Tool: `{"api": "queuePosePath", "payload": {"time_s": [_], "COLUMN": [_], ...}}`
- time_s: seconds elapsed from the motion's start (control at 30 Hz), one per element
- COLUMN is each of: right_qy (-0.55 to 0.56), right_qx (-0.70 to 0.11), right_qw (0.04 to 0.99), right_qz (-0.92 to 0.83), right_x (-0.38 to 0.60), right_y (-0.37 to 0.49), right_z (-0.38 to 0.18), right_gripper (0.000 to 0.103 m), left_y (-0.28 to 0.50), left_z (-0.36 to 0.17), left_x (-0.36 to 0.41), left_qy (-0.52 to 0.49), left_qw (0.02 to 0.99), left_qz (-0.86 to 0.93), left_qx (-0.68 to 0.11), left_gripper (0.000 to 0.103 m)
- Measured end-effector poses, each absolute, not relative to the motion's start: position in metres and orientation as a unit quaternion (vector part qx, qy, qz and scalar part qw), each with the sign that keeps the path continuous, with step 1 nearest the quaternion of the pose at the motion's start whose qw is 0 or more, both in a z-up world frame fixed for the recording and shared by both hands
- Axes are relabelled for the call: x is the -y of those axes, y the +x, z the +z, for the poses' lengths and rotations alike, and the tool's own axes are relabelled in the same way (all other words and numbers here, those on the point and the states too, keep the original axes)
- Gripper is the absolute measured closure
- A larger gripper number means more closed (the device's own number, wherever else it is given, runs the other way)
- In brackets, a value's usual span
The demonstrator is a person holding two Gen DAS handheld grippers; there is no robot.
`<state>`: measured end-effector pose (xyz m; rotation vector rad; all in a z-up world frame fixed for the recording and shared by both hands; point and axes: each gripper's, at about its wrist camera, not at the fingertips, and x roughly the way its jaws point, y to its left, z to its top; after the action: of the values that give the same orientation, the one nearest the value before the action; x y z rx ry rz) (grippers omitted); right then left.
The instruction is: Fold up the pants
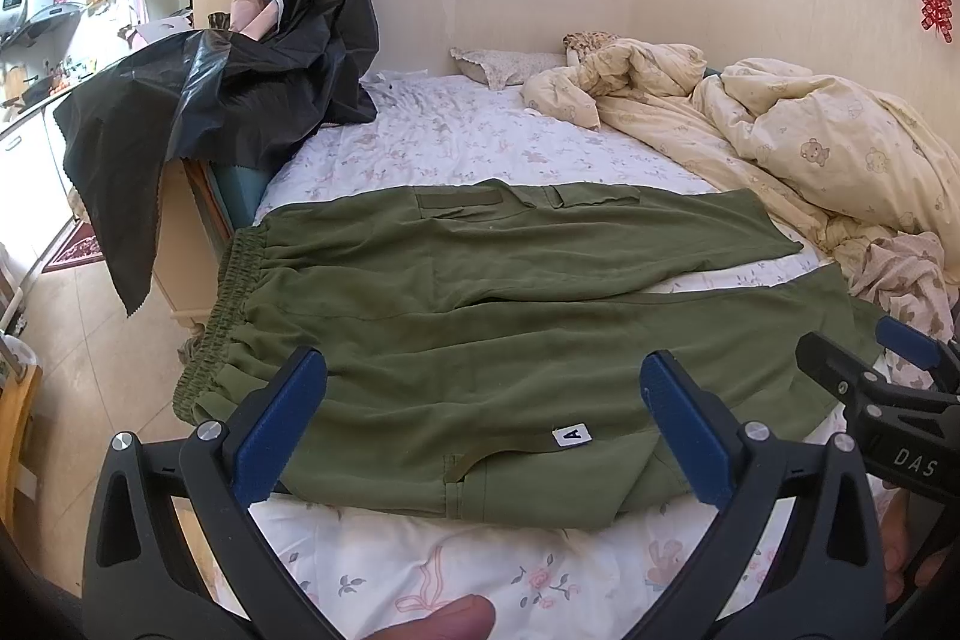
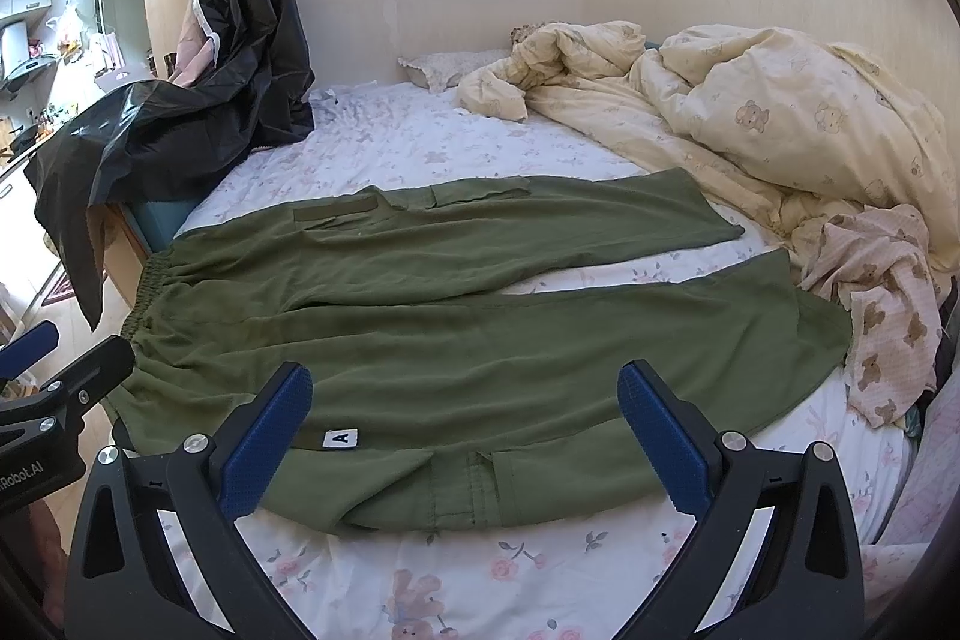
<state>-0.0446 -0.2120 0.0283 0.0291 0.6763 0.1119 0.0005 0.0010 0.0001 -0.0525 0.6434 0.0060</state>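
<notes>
Olive green pants point(image 1: 480, 316) lie flat across the bed, elastic waistband point(image 1: 219, 316) at the left edge, two legs running right and parted by a strip of sheet. A white tag marked A point(image 1: 573, 435) sits near the front edge. They also show in the right wrist view point(image 2: 468, 328). My left gripper point(image 1: 483, 394) is open and empty, hovering over the near leg by the waist end. My right gripper point(image 2: 465, 400) is open and empty, over the near leg further right. Each gripper shows at the edge of the other's view.
The bed has a floral white sheet point(image 1: 456, 568). A crumpled cream duvet point(image 1: 810, 136) fills the right and back. A black plastic sheet point(image 1: 240, 70) drapes over furniture at the bed's left edge, with floor point(image 1: 108, 352) below.
</notes>
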Motion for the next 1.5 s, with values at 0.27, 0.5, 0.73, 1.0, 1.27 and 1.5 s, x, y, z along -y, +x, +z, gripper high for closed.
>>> {"api": "queuePosePath", "payload": {"time_s": [0.27, 0.5, 0.73, 1.0, 1.27, 1.5], "right_qy": [0.015, 0.016, 0.016, 0.016, 0.016, 0.017], "right_qx": [-0.334, -0.335, -0.335, -0.335, -0.335, -0.335], "right_qw": [0.941, 0.941, 0.941, 0.940, 0.941, 0.941], "right_qz": [0.053, 0.055, 0.054, 0.054, 0.054, 0.053], "right_x": [0.207, 0.206, 0.206, 0.206, 0.206, 0.206], "right_y": [-0.043, -0.042, -0.043, -0.043, -0.042, -0.042], "right_z": [0.026, 0.027, 0.026, 0.026, 0.026, 0.026], "right_gripper": [0.000, 0.000, 0.000, 0.000, 0.000, 0.000], "left_y": [-0.006, -0.006, -0.005, -0.002, -0.002, -0.002], "left_z": [-0.005, -0.008, -0.008, -0.011, -0.011, -0.011], "left_x": [-0.002, -0.004, -0.004, -0.008, -0.008, -0.008], "left_qy": [-0.023, -0.024, -0.024, -0.025, -0.024, -0.024], "left_qw": [0.949, 0.948, 0.948, 0.948, 0.947, 0.948], "left_qz": [0.003, 0.003, 0.004, 0.005, 0.006, 0.005], "left_qx": [-0.316, -0.317, -0.317, -0.318, -0.319, -0.319], "left_gripper": [0.000, 0.000, 0.000, 0.000, 0.000, 0.000]}}
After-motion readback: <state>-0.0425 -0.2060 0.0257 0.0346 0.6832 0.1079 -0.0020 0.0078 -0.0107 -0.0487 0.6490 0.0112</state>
